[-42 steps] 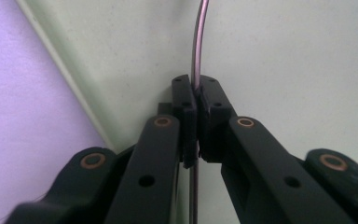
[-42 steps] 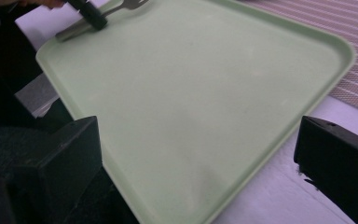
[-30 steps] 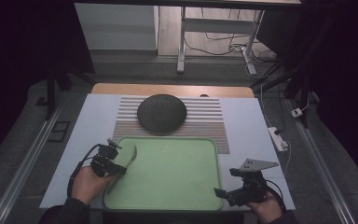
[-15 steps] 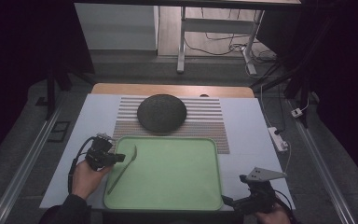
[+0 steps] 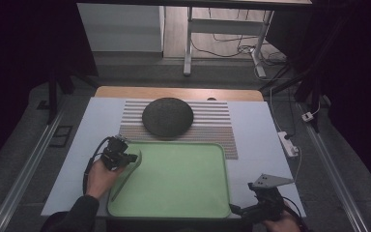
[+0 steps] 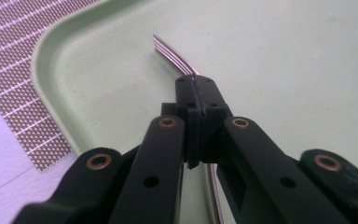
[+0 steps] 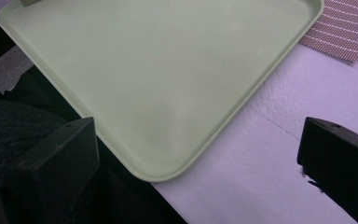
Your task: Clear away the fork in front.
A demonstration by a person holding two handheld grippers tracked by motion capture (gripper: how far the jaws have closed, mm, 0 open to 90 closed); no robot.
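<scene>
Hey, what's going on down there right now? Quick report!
Left claw shut on fork, over green tray. Right claw open, at tray's near right corner. Nothing blocking.

The fork point(image 6: 177, 58) is covered along its middle by the left gripper point(image 6: 195, 86), and its handle runs off the bottom edge of the left gripper view. The tray point(image 7: 168, 84) is cut by the top edge of the right gripper view. The right hand point(image 5: 282, 225) is cropped by the high view's bottom edge.
</scene>
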